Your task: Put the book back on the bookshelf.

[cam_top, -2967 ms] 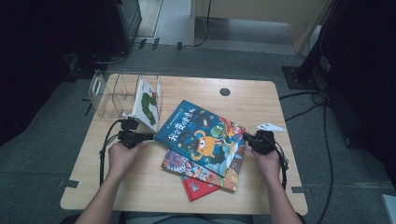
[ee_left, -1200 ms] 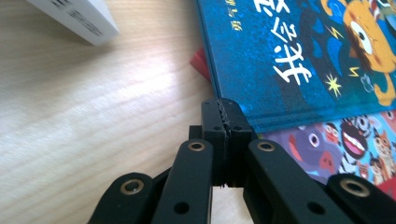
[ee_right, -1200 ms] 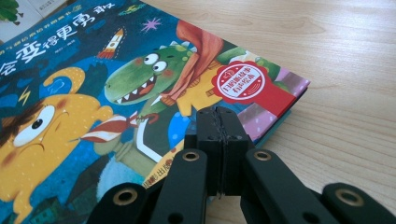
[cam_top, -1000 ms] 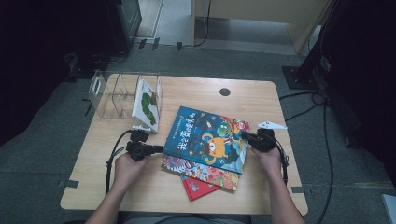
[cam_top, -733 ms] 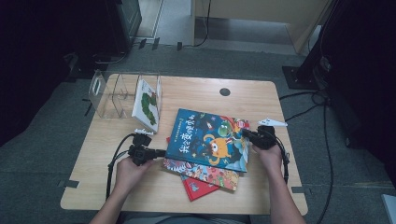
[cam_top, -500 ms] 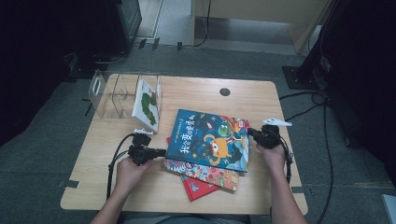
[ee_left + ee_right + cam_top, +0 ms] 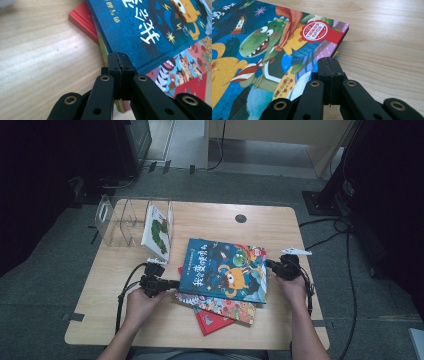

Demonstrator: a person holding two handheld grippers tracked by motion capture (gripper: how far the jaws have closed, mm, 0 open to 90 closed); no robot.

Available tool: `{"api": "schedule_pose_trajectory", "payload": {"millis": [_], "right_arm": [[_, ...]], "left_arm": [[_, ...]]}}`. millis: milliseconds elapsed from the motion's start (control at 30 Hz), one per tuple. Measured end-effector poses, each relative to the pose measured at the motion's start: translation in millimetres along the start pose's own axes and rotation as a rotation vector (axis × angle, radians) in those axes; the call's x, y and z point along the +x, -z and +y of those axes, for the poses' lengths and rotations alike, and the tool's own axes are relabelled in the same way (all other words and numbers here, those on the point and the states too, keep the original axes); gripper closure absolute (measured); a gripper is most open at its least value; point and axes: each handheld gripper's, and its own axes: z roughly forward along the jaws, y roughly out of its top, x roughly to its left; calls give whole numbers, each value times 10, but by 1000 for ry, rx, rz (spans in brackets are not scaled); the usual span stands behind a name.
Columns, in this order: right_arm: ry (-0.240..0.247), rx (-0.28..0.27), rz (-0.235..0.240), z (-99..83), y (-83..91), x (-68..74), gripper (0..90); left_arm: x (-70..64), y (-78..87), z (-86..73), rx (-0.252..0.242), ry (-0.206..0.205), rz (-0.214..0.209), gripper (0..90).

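Note:
A blue picture book (image 7: 225, 270) lies on top of a patterned book (image 7: 225, 307) and a red book (image 7: 207, 322) in the middle of the table. My left gripper (image 7: 175, 283) is shut, with its tips against the blue book's left edge (image 7: 150, 27). In the left gripper view the closed tips (image 7: 119, 58) sit at the cover's corner. My right gripper (image 7: 269, 265) is shut too, and its tips (image 7: 329, 63) touch the blue book's right edge (image 7: 262, 50). Nothing is held between either pair of jaws.
A clear plastic book rack (image 7: 120, 220) stands at the back left with a white picture book (image 7: 156, 230) upright in it. A round hole (image 7: 241, 218) sits in the wooden tabletop (image 7: 100, 285) near the back. Cables trail off both sides.
The blue book has turned to lie squarer to the table's edge and has shifted right. My left gripper has moved nearer the person and right, along the book's left edge. The right gripper has moved slightly right.

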Motion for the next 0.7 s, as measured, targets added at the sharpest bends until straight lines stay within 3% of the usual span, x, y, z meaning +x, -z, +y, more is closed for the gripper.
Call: {"api": "schedule_pose_trajectory", "payload": {"millis": [200,333,467,700], "right_arm": [[11,4,14,21,-22,34,900],[22,11,21,34,-26,27,900],[20,6,20,46,-25,28,900],[30,23,28,2,21,43,900]], "left_arm": [[-38,70,-70,-8,6,-22,875],[-1,117,-45,-23,30,-4,806],[84,148,42,-31,57,-9,657],[118,40,163,-11,27,25,481]]}}
